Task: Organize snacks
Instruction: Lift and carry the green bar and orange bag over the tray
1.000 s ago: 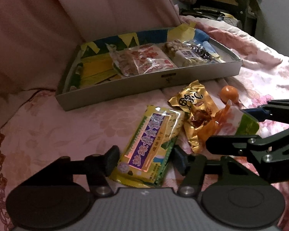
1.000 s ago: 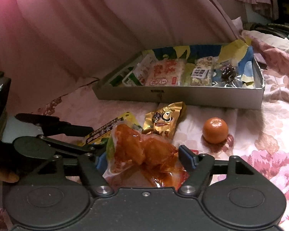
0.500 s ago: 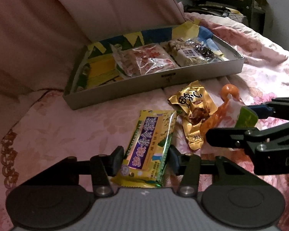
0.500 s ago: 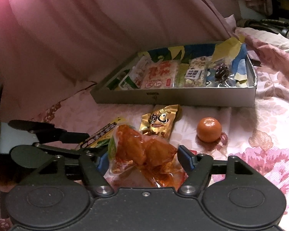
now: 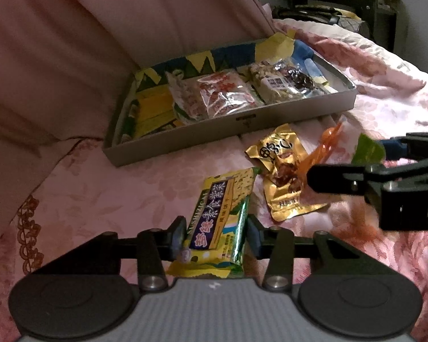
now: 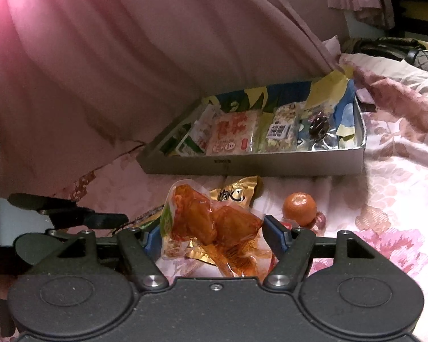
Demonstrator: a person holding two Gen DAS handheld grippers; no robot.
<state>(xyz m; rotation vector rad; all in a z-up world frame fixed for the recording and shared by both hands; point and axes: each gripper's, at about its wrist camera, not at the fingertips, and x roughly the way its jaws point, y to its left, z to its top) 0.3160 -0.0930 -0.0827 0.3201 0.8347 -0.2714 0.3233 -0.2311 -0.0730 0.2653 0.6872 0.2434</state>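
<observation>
**Both grippers on snack packs in front of the tray**

The left gripper (image 5: 215,236) has its jaws closing, with the yellow biscuit pack (image 5: 218,222) between them; both pads sit against the pack's long sides near its lower end, and its far end reaches out ahead of the fingertips over the pink floral bedspread (image 5: 122,193). Just ahead and to the right of these jaws lies the gold snack pouch (image 5: 282,173), flat on the cloth. Further right, the right gripper (image 5: 353,168) enters from the side.

The right gripper (image 6: 212,232) stands fairly wide, its blue pads pressed on either side of the clear pack of orange meat (image 6: 214,225), which bulges up between the fingers. Directly beyond that pack, part of the gold snack pouch (image 6: 236,193) shows. Just ahead and right of the right finger rests a mandarin (image 6: 299,208) on the bedspread. To the left of these jaws a finger of the left gripper (image 6: 71,213) pokes in.

Further ahead of both grippers sits the grey tray (image 5: 242,125), already holding a red-printed pack (image 5: 219,94), a pale nut bar (image 5: 274,85) and a dark wrapped sweet (image 5: 299,79) side by side. Behind the tray hangs a pink curtain (image 6: 128,57).
</observation>
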